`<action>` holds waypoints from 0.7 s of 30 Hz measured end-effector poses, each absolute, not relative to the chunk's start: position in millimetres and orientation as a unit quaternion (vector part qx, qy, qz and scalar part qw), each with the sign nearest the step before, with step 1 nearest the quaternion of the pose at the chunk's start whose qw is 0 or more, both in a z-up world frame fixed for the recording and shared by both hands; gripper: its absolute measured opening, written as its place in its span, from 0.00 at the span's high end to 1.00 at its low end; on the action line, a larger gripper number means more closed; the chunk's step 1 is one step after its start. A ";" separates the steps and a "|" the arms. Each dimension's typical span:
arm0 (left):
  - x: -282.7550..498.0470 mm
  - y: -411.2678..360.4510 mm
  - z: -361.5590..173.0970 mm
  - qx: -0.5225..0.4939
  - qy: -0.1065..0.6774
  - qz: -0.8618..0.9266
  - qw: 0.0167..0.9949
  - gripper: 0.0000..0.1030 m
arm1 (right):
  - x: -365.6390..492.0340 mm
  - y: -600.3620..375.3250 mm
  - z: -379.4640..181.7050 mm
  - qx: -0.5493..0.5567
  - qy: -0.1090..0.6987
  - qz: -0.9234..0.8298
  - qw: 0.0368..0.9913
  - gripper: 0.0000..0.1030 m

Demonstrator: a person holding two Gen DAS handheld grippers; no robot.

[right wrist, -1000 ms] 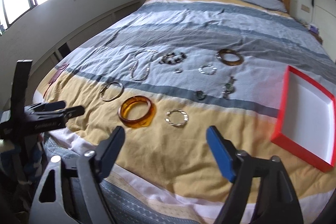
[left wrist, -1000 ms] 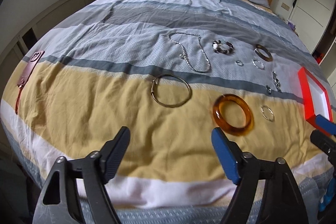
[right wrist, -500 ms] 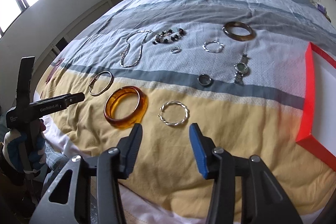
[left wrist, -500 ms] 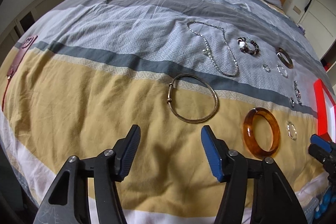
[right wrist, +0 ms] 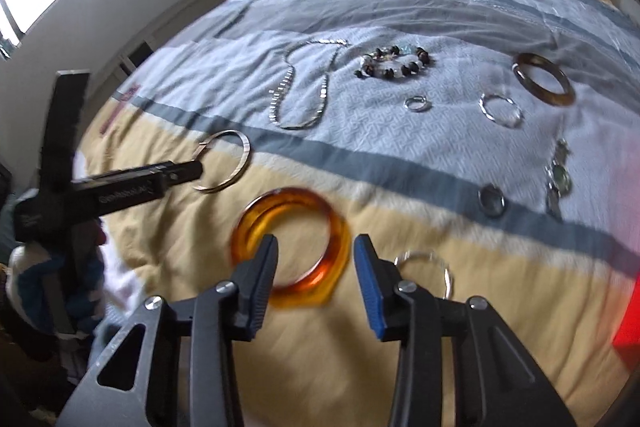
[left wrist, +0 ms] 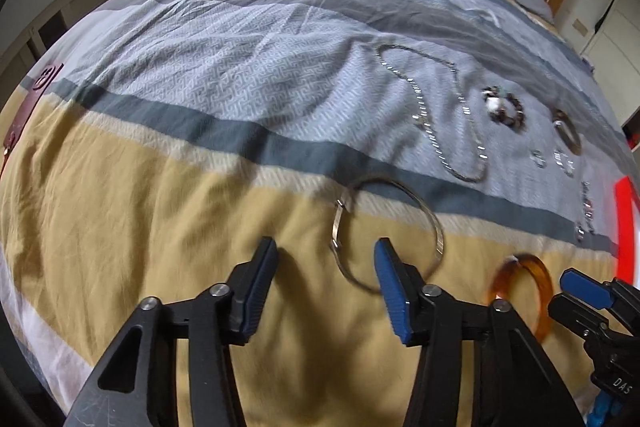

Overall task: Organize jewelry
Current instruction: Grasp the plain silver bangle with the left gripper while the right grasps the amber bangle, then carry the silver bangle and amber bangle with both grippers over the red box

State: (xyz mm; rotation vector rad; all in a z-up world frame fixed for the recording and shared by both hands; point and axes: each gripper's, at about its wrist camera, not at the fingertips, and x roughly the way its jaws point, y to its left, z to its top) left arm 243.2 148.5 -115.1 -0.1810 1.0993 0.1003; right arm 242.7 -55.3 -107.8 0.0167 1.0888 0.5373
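Jewelry lies spread on a striped bed cover. My left gripper (left wrist: 326,259) hangs low over the thin silver bangle (left wrist: 434,223). Its jaws are closing, the bangle's left side lies between them, and the pads do not press on it. My right gripper (right wrist: 315,251) is over the amber bangle (right wrist: 256,223). Its jaws are also closing, astride the bangle's right rim without pressing on it. In the right wrist view the left gripper (right wrist: 188,171) sits at the silver bangle (right wrist: 246,151). In the left wrist view the amber bangle (left wrist: 536,267) shows beside the right gripper (left wrist: 584,291).
Farther back lie a chain necklace (right wrist: 304,87), a beaded bracelet (right wrist: 394,63), a brown bangle (right wrist: 544,79), a twisted silver bracelet (right wrist: 502,109), a small ring (right wrist: 418,103) and a watch (right wrist: 558,179). A silver hoop (right wrist: 428,263) lies beside the right finger. The red tray (left wrist: 624,223) is at the right.
Both grippers have come down and forward toward the bed and their jaws have narrowed. The left now straddles the silver bangle's side, the right the amber bangle's rim.
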 end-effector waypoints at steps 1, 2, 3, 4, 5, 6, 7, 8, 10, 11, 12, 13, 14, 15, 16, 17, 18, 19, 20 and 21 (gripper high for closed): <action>247.2 149.4 -119.2 -0.083 0.525 0.048 0.845 0.56 | 246.7 -51.3 -112.3 -0.001 0.517 0.250 0.819 0.66; 250.8 149.1 -123.1 -0.078 0.529 0.048 0.844 0.55 | 249.9 -47.0 -117.3 -0.010 0.524 0.249 0.814 0.66; 254.1 147.2 -126.0 -0.072 0.531 0.047 0.843 0.55 | 252.3 -42.5 -122.6 -0.020 0.531 0.249 0.810 0.66; 256.7 144.4 -128.0 -0.064 0.532 0.047 0.843 0.55 | 253.8 -38.1 -127.0 -0.030 0.534 0.249 0.807 0.66; 259.0 141.5 -129.7 -0.056 0.532 0.047 0.844 0.55 | 255.1 -34.1 -130.1 -0.041 0.534 0.248 0.807 0.66; 261.1 138.8 -131.2 -0.049 0.532 0.048 0.844 0.55 | 257.0 -30.3 -132.2 -0.048 0.532 0.248 0.808 0.66; 263.9 136.0 -132.3 -0.045 0.532 0.049 0.844 0.56 | 257.7 -30.3 -134.2 -0.053 0.530 0.247 0.810 0.67; 265.9 133.5 -133.4 -0.039 0.529 0.049 0.847 0.58 | 258.8 -26.9 -135.0 -0.060 0.526 0.244 0.812 0.76; 266.3 131.6 -133.4 -0.036 0.522 0.047 0.851 0.68 | 260.8 -23.4 -135.1 -0.068 0.519 0.238 0.818 0.89; 265.4 130.9 -132.6 -0.035 0.519 0.046 0.853 0.78 | 260.6 -22.6 -134.5 -0.068 0.516 0.237 0.820 0.89; 264.1 130.1 -131.6 -0.033 0.517 0.045 0.854 0.84 | 259.4 -22.4 -132.9 -0.069 0.512 0.237 0.822 0.90; 262.4 129.2 -130.3 -0.030 0.515 0.046 0.855 0.93 | 257.3 -23.1 -130.5 -0.066 0.507 0.238 0.825 0.90; 260.4 128.6 -129.0 -0.029 0.514 0.045 0.856 0.94 | 256.6 -24.9 -127.3 -0.059 0.503 0.241 0.828 0.90; 257.9 128.2 -127.0 -0.029 0.512 0.047 0.857 0.95 | 254.0 -27.1 -123.5 -0.054 0.497 0.241 0.832 0.90; 255.4 127.8 -125.2 -0.029 0.510 0.048 0.858 0.95 | 250.9 -29.7 -119.0 -0.049 0.492 0.240 0.836 0.91; 254.2 127.4 -123.6 -0.030 0.509 0.049 0.859 0.95 | 248.8 -31.7 -115.1 -0.044 0.486 0.240 0.839 0.91; 252.3 127.5 -120.6 -0.031 0.508 0.052 0.859 0.95 | 245.9 -33.2 -109.6 -0.039 0.479 0.239 0.843 0.91; 249.0 127.1 -118.1 -0.032 0.506 0.053 0.860 0.95 | 243.2 -34.9 -103.9 -0.036 0.472 0.238 0.848 0.91; 245.5 126.5 -115.3 -0.033 0.504 0.053 0.861 0.95 | 240.7 -35.8 -99.3 -0.033 0.467 0.238 0.851 0.91; 241.1 125.0 -111.6 -0.032 0.502 0.054 0.862 0.95 | 236.3 -38.6 -93.6 -0.030 0.461 0.237 0.855 0.91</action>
